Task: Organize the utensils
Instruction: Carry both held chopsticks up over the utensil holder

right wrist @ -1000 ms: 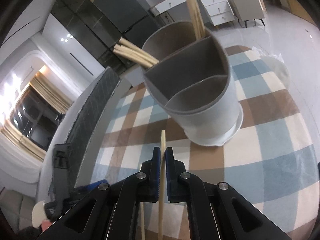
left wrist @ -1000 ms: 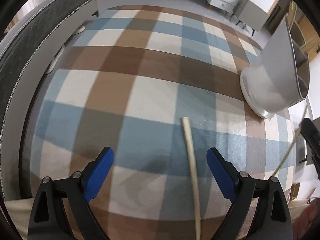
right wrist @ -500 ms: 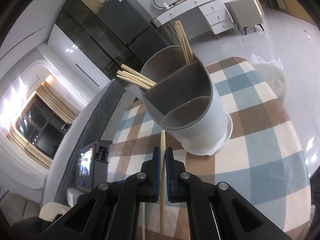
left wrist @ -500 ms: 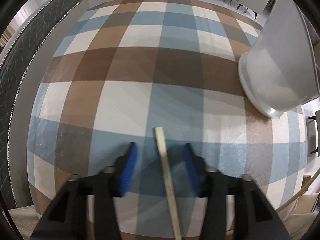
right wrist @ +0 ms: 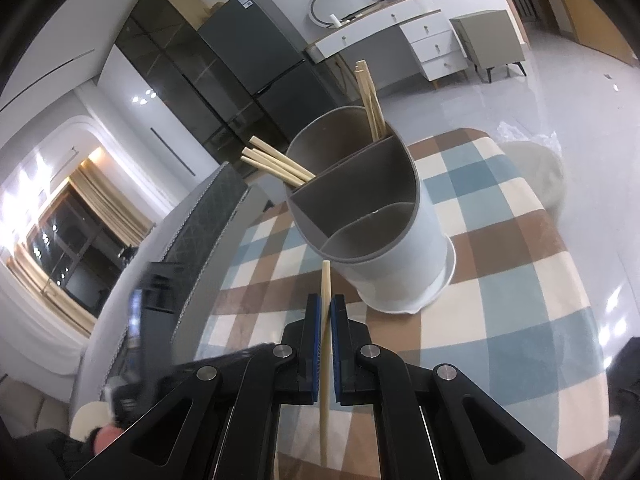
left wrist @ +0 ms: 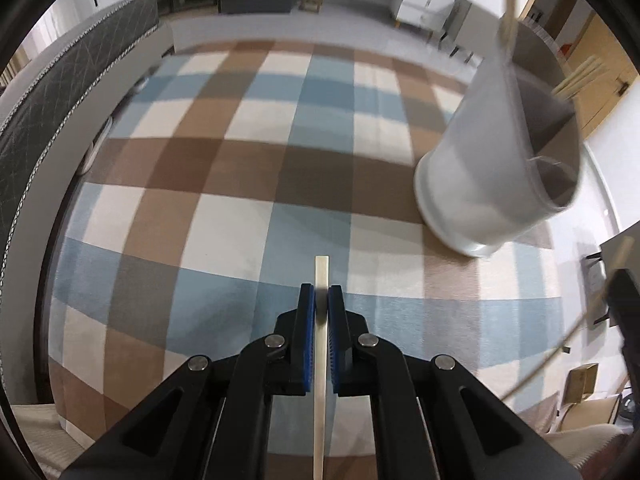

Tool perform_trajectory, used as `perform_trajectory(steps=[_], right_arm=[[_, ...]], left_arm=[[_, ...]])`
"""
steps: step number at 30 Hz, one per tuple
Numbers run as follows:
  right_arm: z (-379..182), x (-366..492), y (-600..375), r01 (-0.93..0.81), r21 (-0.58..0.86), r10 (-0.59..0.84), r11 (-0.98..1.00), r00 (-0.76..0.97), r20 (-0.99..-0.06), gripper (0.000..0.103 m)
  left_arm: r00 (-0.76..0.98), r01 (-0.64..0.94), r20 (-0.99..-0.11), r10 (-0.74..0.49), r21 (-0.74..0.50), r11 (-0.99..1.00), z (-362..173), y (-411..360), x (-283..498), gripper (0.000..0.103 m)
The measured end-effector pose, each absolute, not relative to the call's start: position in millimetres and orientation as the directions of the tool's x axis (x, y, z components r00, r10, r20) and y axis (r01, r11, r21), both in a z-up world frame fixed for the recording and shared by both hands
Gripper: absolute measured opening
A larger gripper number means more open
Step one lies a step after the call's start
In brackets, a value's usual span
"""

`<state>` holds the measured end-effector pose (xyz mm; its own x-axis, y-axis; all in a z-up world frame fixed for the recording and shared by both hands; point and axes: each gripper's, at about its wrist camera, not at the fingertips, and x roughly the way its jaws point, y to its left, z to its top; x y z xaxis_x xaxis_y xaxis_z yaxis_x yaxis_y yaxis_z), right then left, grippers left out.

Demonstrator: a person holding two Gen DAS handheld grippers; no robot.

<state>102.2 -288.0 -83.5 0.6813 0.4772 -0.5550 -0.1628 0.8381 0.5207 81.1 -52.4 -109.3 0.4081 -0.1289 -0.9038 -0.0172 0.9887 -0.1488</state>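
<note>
My left fingers (left wrist: pixel 322 294) are pinched tight on one chopstick (left wrist: pixel 321 280), its tip poking out above the checked bench (left wrist: pixel 240 220). My right fingers (right wrist: pixel 326 304) clamp a second chopstick (right wrist: pixel 325 280), its tip just short of the holder (right wrist: pixel 400 256), which stands near the bench's far right edge. More chopsticks (right wrist: pixel 276 164) lean in its rear compartment.

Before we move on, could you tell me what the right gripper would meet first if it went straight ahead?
Likely the utensil holder: the chopstick in the right gripper points at its near wall.
</note>
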Motion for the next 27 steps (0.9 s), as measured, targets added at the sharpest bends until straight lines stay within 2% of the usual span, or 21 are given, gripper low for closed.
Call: perform_trajectory(steps=[5, 17, 27], right_arm=[[-75, 87, -273, -0.221, 0.466, 0.477, 0.857, 0.684, -0.552, 0.004], [-70, 50, -255, -0.237, 0.428, 0.461, 0.872, 0.691, -0.557, 0.004], [-45, 35, -254, -0.238, 0.388, 0.424, 0.890, 0.747, -0.513, 0.004]], left_arm=[[0.455, 0.016, -0.875, -0.166, -0.179, 0.984, -89, -47, 50, 0.002], [0.477, 0.106, -0.841, -0.255, -0.233, 0.967, -61, -56, 55, 0.001], [0.532, 0.207, -0.777, -0.337, -0.267, 0.941, -18, -58, 52, 0.001]])
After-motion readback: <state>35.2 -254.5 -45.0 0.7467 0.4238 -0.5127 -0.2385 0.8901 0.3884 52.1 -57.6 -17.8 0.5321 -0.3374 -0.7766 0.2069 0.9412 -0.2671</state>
